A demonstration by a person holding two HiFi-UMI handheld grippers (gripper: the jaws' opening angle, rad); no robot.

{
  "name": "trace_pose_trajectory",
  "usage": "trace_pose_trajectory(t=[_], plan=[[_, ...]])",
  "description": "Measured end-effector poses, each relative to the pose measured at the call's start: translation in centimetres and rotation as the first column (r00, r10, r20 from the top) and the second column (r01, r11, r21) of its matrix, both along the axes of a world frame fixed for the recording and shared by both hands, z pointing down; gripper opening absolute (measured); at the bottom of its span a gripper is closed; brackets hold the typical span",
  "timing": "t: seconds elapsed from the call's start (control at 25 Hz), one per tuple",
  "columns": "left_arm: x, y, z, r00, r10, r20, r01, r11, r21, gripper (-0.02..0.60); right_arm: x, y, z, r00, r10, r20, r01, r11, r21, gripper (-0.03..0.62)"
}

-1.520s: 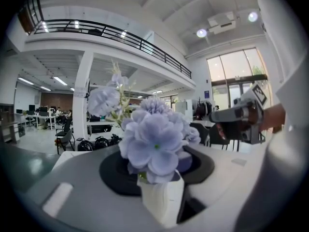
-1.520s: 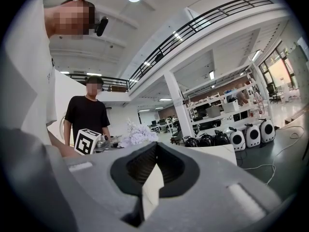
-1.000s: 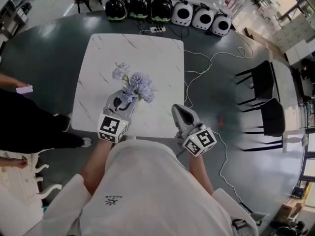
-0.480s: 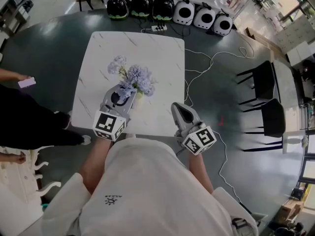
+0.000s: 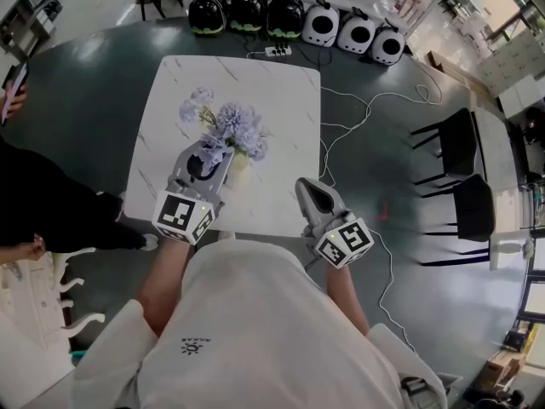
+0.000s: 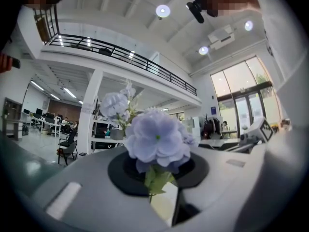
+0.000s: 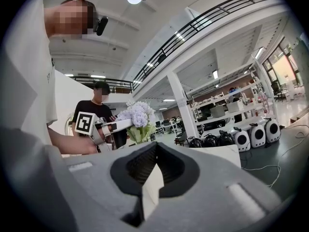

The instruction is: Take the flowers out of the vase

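Observation:
A bunch of lavender flowers (image 5: 228, 126) rises over the white marble table (image 5: 281, 109). My left gripper (image 5: 207, 152) is shut on its green stems, just left of the cream vase (image 5: 240, 170) that stands on the table. In the left gripper view one big bloom (image 6: 157, 138) fills the space over the jaws, and the stem (image 6: 155, 181) is pinched between them. My right gripper (image 5: 308, 191) hovers at the table's near right edge, shut and empty. In the right gripper view (image 7: 147, 178) the flowers (image 7: 137, 115) and the left gripper (image 7: 104, 127) show at the left.
Black helmets (image 5: 247, 11) and white carriers (image 5: 353, 31) line the floor beyond the table. A power strip (image 5: 274, 51) and cables (image 5: 366, 109) lie to the right. Black chairs (image 5: 451, 147) stand further right. A person in black (image 5: 43, 211) stands at the left.
My left gripper has risen with the flowers, lifting the stems up out of the vase, which stays on the table. The right gripper has not moved. The bystander's hand with the phone has moved away.

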State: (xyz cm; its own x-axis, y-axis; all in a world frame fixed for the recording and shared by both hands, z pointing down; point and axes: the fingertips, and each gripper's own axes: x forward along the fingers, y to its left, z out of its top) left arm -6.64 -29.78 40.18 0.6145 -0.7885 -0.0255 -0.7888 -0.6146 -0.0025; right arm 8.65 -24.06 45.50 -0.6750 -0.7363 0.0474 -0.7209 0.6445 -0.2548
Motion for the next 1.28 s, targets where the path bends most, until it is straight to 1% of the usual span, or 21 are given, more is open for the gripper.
trace_pose_trajectory(t=[0.28,0.44,0.64,0.92,1.28], plan=[[-0.1,0.4,-2.0,1.0,-0.01,-0.028,0.011,0.999,0.034,0.084,0.2,0.3,-0.1,1.0,-0.011,0.004,0.011,1.0,0.005,0.0],[-0.1,1.0,-2.8,1.0,-0.013,-0.027,0.014,0.999,0.052,0.084,0.4,0.7,-0.1,1.0,-0.019,0.008,0.019,1.0,0.006,0.0],[-0.4,1.8,-5.1,0.998,-0.026,-0.055,0.031,0.996,0.08,0.084,0.3,0.9,0.1,0.999,-0.031,0.01,0.031,0.999,0.008,0.0],[-0.5,2.7,-8.0,0.997,-0.03,-0.067,0.038,0.993,0.116,0.083,0.2,0.9,-0.2,0.999,-0.046,0.014,0.046,0.999,0.012,0.0],[0.0,4.1,-10.1,0.996,-0.047,-0.082,0.058,0.989,0.136,0.083,0.7,1.2,-0.7,0.997,-0.072,0.02,0.071,0.997,0.017,0.0]])
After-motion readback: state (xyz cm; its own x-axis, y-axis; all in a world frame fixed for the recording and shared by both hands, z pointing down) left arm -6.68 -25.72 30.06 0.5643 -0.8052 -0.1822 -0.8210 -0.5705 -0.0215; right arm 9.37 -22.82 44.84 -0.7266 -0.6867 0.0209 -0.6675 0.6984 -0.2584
